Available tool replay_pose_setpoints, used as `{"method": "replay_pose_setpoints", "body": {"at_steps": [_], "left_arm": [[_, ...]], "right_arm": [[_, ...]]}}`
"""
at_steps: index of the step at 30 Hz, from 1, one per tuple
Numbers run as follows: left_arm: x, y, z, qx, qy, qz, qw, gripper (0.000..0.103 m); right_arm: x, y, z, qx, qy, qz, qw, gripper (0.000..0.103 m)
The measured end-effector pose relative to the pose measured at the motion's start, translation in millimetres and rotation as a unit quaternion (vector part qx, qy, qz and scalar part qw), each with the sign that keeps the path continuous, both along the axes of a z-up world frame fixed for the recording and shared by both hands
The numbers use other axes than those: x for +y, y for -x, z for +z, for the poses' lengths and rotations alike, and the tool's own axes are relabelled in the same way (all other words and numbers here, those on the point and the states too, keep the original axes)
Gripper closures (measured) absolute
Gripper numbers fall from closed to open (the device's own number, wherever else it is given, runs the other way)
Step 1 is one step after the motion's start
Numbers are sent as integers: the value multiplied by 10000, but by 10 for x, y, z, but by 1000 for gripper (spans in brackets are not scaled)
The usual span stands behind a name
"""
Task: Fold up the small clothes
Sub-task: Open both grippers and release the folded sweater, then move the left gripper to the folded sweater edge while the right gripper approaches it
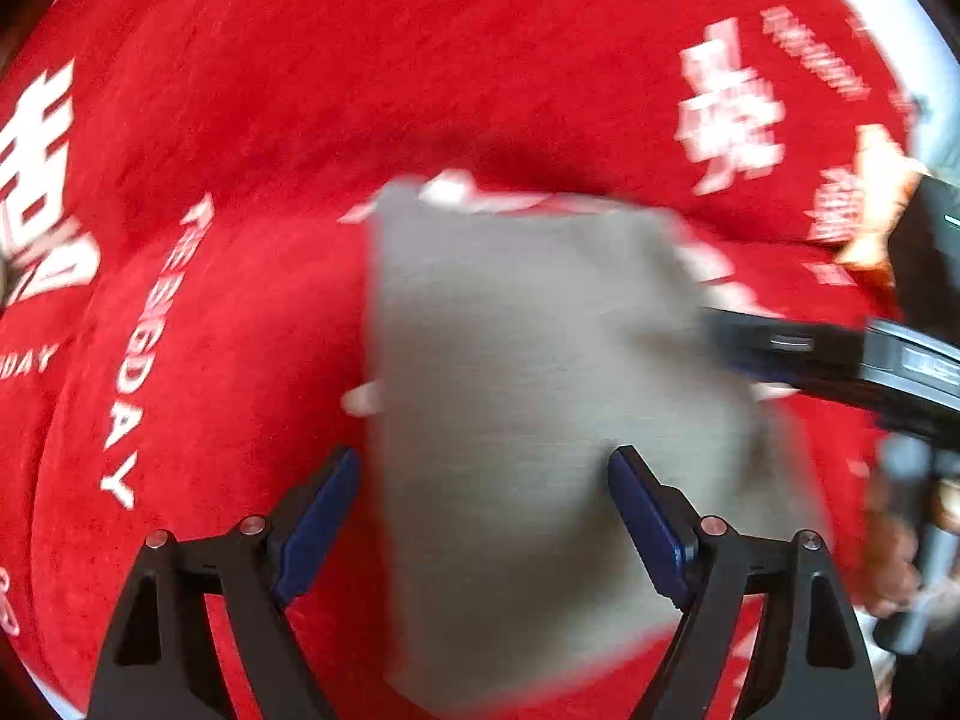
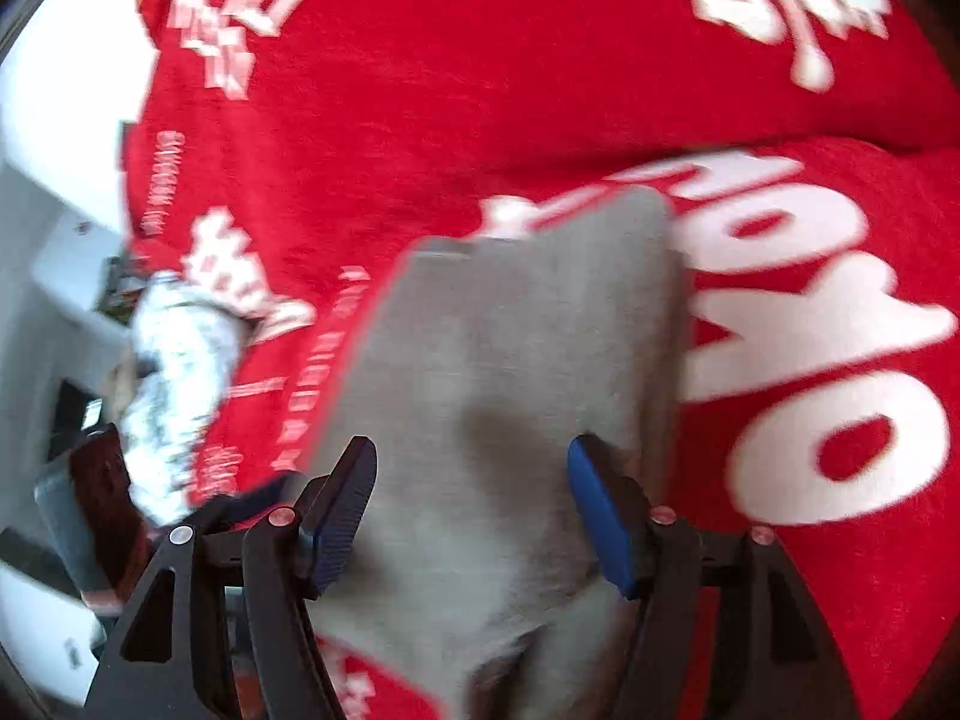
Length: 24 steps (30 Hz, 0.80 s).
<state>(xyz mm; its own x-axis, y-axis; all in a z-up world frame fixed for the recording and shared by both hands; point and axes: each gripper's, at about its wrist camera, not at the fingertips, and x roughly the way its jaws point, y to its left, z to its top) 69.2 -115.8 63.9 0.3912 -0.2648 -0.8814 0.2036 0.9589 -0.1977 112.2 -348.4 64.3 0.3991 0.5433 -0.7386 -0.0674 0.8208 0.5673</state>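
Note:
A small grey garment [image 1: 528,396] lies folded flat on a red cloth [image 1: 360,90] with white lettering. My left gripper [image 1: 483,474] hovers over its near part, open, blue pads apart with nothing pinched between them. The right gripper [image 1: 840,360] reaches in from the right edge of the left wrist view, beside the garment's right side. In the right wrist view the same grey garment [image 2: 510,372] fills the middle, and my right gripper [image 2: 471,468] stands open above it, with no fabric between its pads. Both views are blurred.
The red cloth [image 2: 480,90] covers most of the surface, with a raised fold running across it. A person's patterned sleeve [image 2: 174,384] shows at the left of the right wrist view, beside white furniture [image 2: 48,120]. A hand [image 1: 900,558] holds the right tool.

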Motion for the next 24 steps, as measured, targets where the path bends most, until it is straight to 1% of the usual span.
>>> {"method": "replay_pose_setpoints", "body": {"at_steps": [1,2,3,4,6,8,10,11,12,13,14,15,16,17,19,20,21,22,24], "left_arm": [[84,-38,-112,250,361,12,9990,17],[191,-62,-180,452,738,129,9962,16],[247,-66,-192,561,914,204,9940,17],[291,-45,-162,607,1041,258,9924,17],[371,17,-37,439,1181,337,9915,17],[485,147,68,254,1342,340,9900,17],[568,251,73,237,1338,344,9901,17],[595,320,43,203,1265,329,9912,17],[613,289,14,183,1091,332,9933,17],[602,279,-62,195,776,325,9963,17],[575,281,-144,259,548,267,9978,17],[569,288,-196,303,522,227,9979,16],[594,290,-196,337,611,215,9973,16],[622,284,-174,359,671,215,9969,17],[695,274,-64,283,791,181,9963,17],[789,247,58,116,870,232,9959,17],[863,209,138,19,914,306,9953,17],[944,123,209,-23,987,409,9943,17],[993,-78,241,61,1114,565,9921,17]], "right_arm": [[-74,1,-57,29,-96,-141,9998,38],[-145,13,-78,54,-287,-282,9992,39],[-179,36,-60,51,-355,-354,9987,39],[-183,66,-20,22,-307,-397,9987,38],[-142,184,120,-151,-47,-425,9990,38],[-31,374,270,-434,36,-166,9989,37],[84,661,356,-683,-87,223,9974,37],[136,807,354,-761,-134,389,9962,37],[190,889,329,-783,-133,482,9957,34],[240,965,266,-760,-9,531,9957,28],[264,1007,194,-693,256,472,9961,27],[269,1025,82,-556,642,371,9957,28],[241,1044,-23,-478,798,362,9950,32],[221,1074,-16,-565,765,353,9948,32],[113,1165,123,-636,678,245,9954,30],[36,1215,239,-733,791,123,9941,28],[-22,1234,302,-831,911,26,9924,22],[-124,1251,415,-988,1111,-174,9887,22],[-350,1212,568,-1084,1292,-572,9840,22]]}}
